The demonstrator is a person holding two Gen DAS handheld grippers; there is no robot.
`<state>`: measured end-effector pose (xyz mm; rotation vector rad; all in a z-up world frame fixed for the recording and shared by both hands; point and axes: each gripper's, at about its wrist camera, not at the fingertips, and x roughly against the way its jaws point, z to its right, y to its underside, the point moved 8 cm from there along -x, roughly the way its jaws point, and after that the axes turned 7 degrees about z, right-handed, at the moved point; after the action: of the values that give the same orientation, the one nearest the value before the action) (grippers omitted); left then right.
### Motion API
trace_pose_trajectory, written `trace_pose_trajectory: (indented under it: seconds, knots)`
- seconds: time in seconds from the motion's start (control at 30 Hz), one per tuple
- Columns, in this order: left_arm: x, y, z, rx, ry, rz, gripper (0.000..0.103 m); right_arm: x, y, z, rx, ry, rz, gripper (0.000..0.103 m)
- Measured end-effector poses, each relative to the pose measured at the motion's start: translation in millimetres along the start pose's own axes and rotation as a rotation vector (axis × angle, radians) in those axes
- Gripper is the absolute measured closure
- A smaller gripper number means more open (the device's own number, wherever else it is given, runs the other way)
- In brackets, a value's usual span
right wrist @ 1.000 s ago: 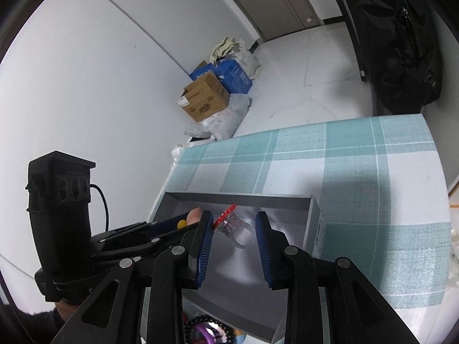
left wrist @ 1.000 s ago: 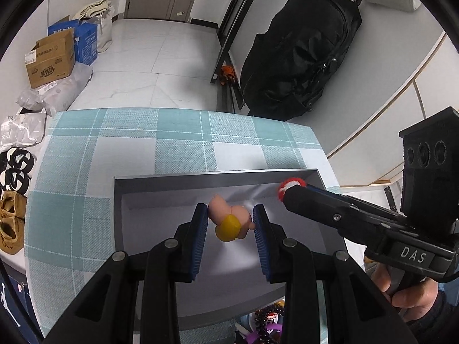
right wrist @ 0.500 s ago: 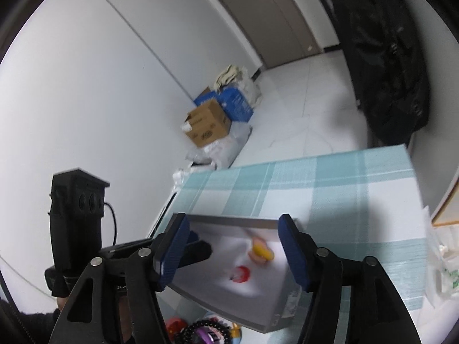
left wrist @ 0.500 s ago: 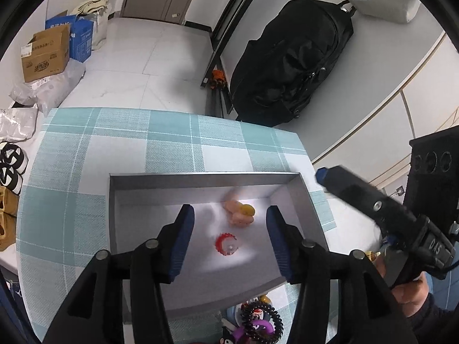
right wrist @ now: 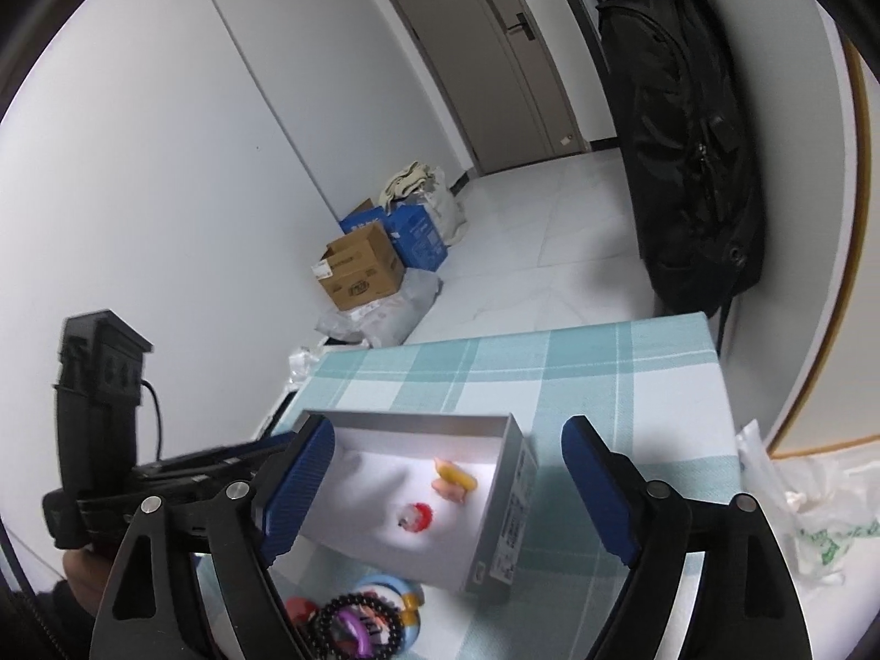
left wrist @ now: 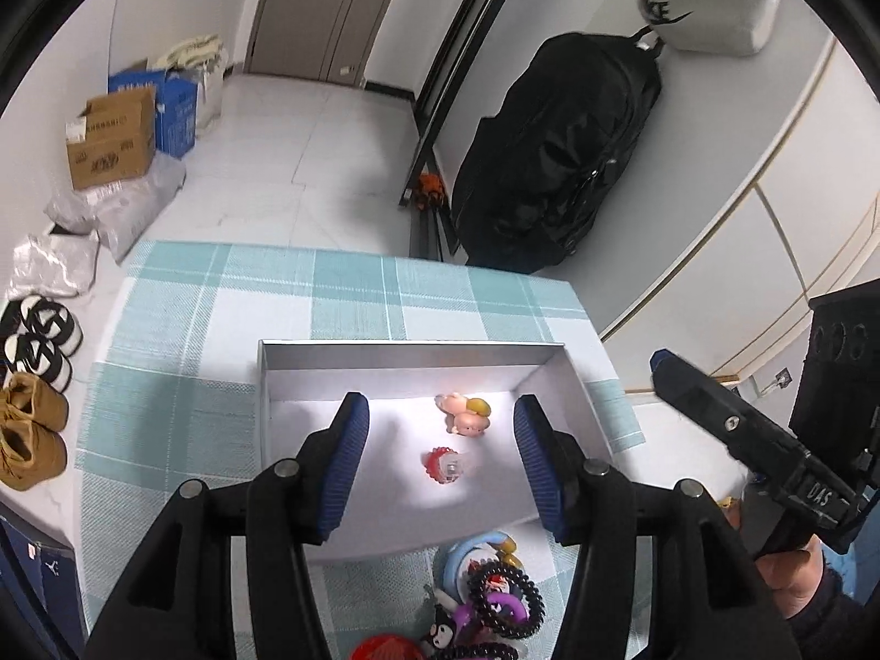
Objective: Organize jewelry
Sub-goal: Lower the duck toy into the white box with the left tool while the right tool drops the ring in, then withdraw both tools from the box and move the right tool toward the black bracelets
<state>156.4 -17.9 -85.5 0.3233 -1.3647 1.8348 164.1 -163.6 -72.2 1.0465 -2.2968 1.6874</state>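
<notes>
Tongs on both sides gape empty: left tongs (left wrist: 440, 462), right tongs (right wrist: 448, 487) just widening. Red ring (left wrist: 444, 466) and pig charm (left wrist: 465, 412) lie mid-frame in the box (left wrist: 407, 349).

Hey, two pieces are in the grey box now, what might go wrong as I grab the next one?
The remaining jewelry pile is tangled, so the tongs may lift several pieces together. The box sits right beside that pile and might get nudged. The left tongs and right tongs work close together and may collide.

Count's easy: one grey box (left wrist: 577, 385), two trinkets in it, a pink charm (left wrist: 465, 415) and a red ring (left wrist: 443, 465). Two grippers.
</notes>
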Motion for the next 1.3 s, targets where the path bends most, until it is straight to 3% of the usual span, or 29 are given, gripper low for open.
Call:
trace_pose_trajectory:
  seconds: [0.43,0.53,0.6,0.73,0.83,1.0,1.3]
  knots:
    - [32.6,20.3,-8.8,-0.030,-0.142,0.071,0.051,31.7,32.9,-32.0,0.164,0.043,0.009,0.001]
    - [37.7,28.0,-8.8,-0.036,-0.155,0.075,0.045,36.9,40.6,-36.4,0.180,0.048,0.003,0.000]
    - [40.1,32.2,-8.9,-0.047,-0.166,0.080,0.035,39.9,45.8,-40.2,0.191,0.042,-0.002,0.000]
    - [43.5,43.4,-10.7,-0.101,-0.187,0.078,0.033,42.4,56.5,-45.2,0.204,0.038,-0.020,0.000]
    - [44.6,53.4,-19.7,-0.078,-0.208,0.050,0.033,40.2,66.5,-48.6,0.210,0.031,-0.048,0.000]
    - [59.3,60.4,-39.6,-0.023,-0.313,0.062,0.033,38.6,87.0,-55.6,0.242,0.036,-0.099,0.000]
    - [70.4,62.8,-46.4,0.043,-0.314,0.084,0.032,32.5,124.4,-72.8,0.246,-0.003,-0.202,0.000]
